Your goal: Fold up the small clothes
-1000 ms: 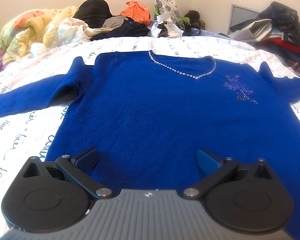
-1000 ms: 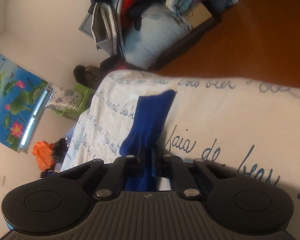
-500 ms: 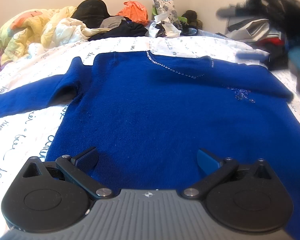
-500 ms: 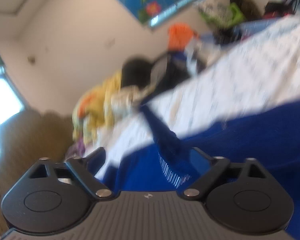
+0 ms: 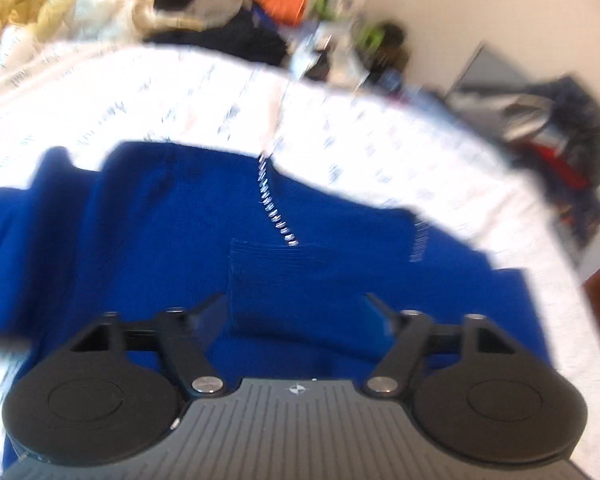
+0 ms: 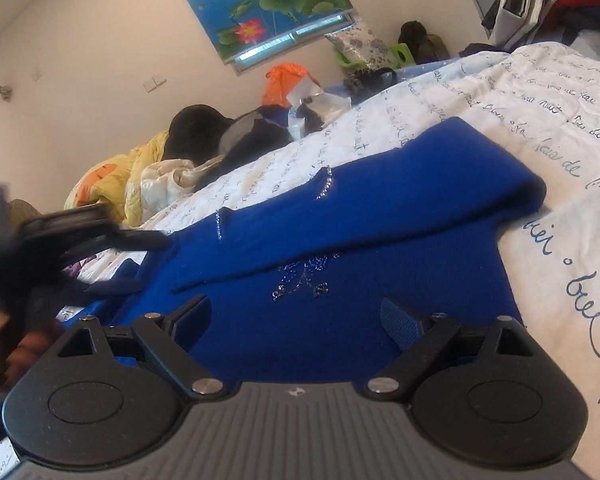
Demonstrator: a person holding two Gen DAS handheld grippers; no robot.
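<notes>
A: Where is the blue sweater (image 6: 380, 240)?

B: Flat on the white bedspread (image 6: 560, 128) with blue handwriting print. One sleeve (image 6: 440, 184) lies folded across the chest, its end reaching toward the beaded neckline (image 6: 326, 184), and the sparkly motif (image 6: 304, 276) sits just below that sleeve's edge.

A: And from the left wrist view?

B: Blurred, but the sweater (image 5: 140, 232) fills the lower middle. The folded sleeve's ribbed cuff (image 5: 300, 276) lies on the body just ahead of the fingers, and the bead line (image 5: 274, 204) runs down to it.

A: The grippers?

B: The left gripper (image 5: 298, 312) has its fingers spread wide over the cuff, clamping nothing. The right gripper (image 6: 296, 320) is likewise spread apart, low over the sweater's body, nothing between its fingers.

A: Any containers?

B: None that I can make out. At the head of the bed there is a heap of clothes (image 6: 236, 136), a yellow quilt (image 6: 112, 184), and an orange bag (image 6: 284, 80), contents not visible. A lotus picture (image 6: 268, 4) hangs on the wall, and more clothes are piled at the right (image 6: 548, 4).
</notes>
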